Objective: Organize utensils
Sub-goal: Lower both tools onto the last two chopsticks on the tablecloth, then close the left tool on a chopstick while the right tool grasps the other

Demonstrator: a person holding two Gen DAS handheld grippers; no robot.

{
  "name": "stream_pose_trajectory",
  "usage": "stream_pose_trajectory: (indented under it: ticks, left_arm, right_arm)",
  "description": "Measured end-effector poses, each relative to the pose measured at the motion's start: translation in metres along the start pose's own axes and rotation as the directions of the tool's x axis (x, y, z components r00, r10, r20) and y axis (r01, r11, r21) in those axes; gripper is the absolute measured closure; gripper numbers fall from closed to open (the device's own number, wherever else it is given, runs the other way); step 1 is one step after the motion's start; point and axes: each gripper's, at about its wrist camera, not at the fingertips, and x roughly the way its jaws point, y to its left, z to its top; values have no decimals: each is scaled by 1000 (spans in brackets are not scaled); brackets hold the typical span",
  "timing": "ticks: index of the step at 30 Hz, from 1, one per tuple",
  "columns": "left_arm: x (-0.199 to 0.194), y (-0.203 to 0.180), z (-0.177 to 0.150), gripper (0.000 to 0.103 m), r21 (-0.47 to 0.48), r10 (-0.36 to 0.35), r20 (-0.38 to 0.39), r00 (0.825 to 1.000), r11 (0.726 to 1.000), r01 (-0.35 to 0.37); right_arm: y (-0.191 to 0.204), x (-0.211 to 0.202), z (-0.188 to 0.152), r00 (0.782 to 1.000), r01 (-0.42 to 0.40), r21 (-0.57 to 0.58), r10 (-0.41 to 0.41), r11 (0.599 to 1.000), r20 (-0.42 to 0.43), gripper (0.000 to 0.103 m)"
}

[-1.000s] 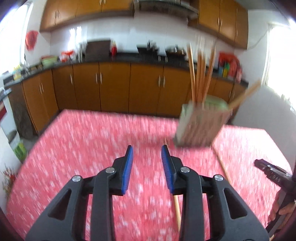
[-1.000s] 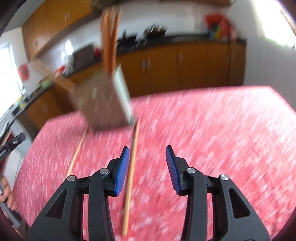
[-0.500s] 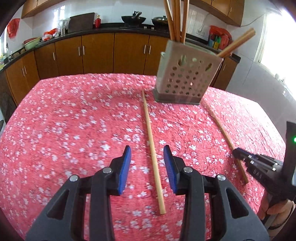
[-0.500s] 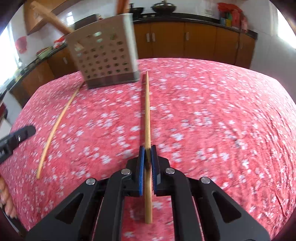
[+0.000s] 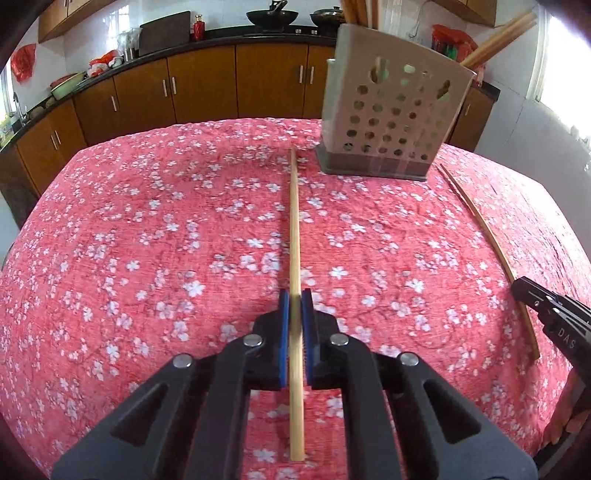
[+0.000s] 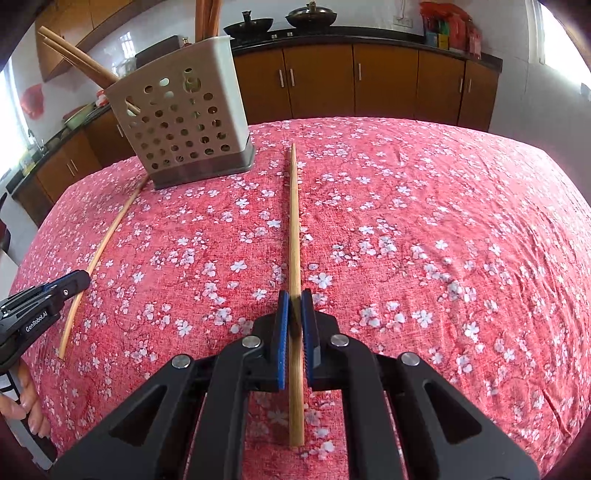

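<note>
Two long wooden chopsticks lie on the red flowered tablecloth [image 5: 147, 240], one on each side of a perforated beige utensil holder [image 5: 391, 110] that has several chopsticks standing in it. My left gripper [image 5: 294, 295] is shut on the near part of one chopstick [image 5: 294, 221], which points toward the holder. My right gripper [image 6: 294, 297] is shut on the other chopstick [image 6: 294, 221] in the same way. Each view catches the other gripper at its edge: the right gripper [image 5: 532, 295] and the left gripper [image 6: 74, 280], each at its chopstick [image 5: 480, 229] [image 6: 107, 236]. The holder [image 6: 184, 122] stands upright.
Brown kitchen cabinets [image 5: 207, 85] and a dark counter with pans [image 5: 273, 14] run behind the table. The cloth [image 6: 443, 240] spreads wide to the right of the right chopstick. A person's fingers [image 6: 22, 402] hold the left gripper's handle.
My left gripper came down over its chopstick and closed on it. The right gripper closed on its chopstick a half second earlier and has kept its grip, sinking slightly.
</note>
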Motion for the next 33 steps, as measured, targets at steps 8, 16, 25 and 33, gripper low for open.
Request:
stream_pose_trajectory:
  ticks: [8, 16, 25, 33]
  left_arm:
    - [7, 49, 13, 95, -82, 86, -6, 996, 993, -86]
    - [13, 64, 25, 93, -68, 101, 3, 995, 993, -100]
    - [17, 66, 29, 92, -83, 72, 10, 997, 994, -71]
    - [13, 66, 26, 92, -86, 75, 10, 997, 994, -74]
  right_arm:
    - [1, 7, 8, 1000, 26, -21, -26, 999, 1, 95]
    - [1, 22, 25, 998, 65, -52, -65, 997, 6, 95]
    - [-13, 35, 42, 997, 72, -1, -72, 997, 7, 95]
    - [-14, 34, 43, 998, 66, 5, -66, 998, 9, 95]
